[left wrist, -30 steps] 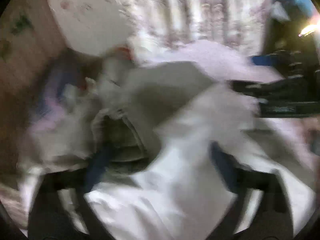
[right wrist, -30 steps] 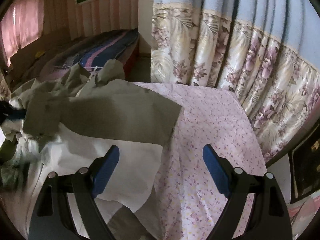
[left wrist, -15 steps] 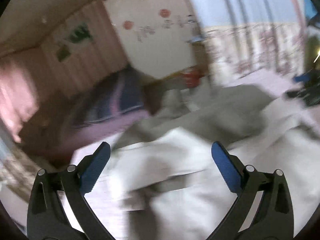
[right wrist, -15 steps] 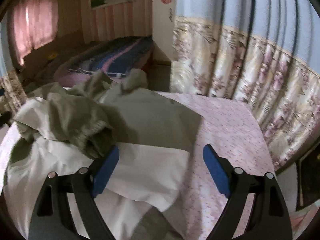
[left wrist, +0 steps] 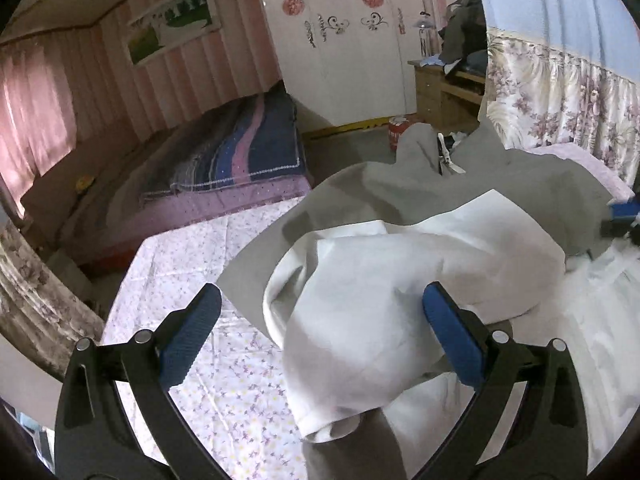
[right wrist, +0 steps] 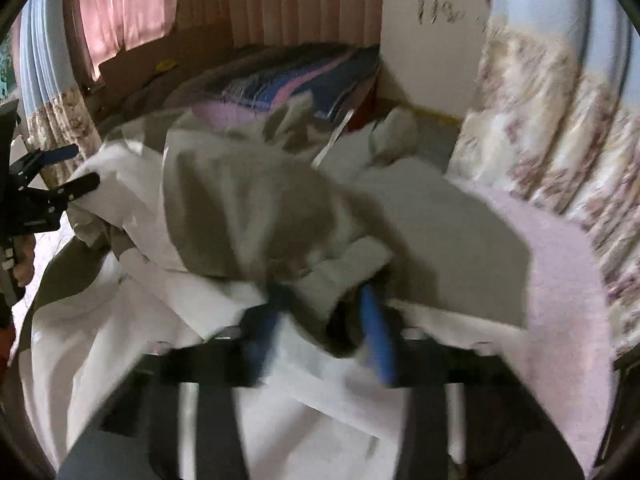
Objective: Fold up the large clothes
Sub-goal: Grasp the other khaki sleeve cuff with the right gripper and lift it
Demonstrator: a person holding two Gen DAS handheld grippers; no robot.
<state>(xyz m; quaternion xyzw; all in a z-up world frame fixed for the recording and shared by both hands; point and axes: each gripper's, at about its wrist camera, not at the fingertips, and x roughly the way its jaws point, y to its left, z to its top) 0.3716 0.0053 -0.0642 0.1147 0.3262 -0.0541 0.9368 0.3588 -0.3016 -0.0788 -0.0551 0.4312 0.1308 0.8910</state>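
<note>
A large grey garment with a white lining [left wrist: 400, 264] lies crumpled on the table with the pink flowered cloth [left wrist: 208, 248]. My left gripper [left wrist: 320, 304] is open above a bulging white fold at the garment's left end; its pads do not press the cloth. In the blurred right wrist view, a bunched grey and white fold of the garment [right wrist: 256, 216] sits between the closing jaws of my right gripper [right wrist: 324, 312], and the pads pinch it. The left gripper [right wrist: 52, 188] shows at that view's left edge.
Beyond the table stands a bed with a blue and pink striped blanket [left wrist: 240, 152]. A white wardrobe [left wrist: 344, 52] and a wooden desk [left wrist: 444, 88] are at the back. A flowered curtain [left wrist: 560, 100] hangs along the right side. A red canister [left wrist: 396, 130] is on the floor.
The left gripper has swung left across the garment and now hangs over its left end. The right gripper has dropped onto the garment, and its jaws have narrowed around a fold.
</note>
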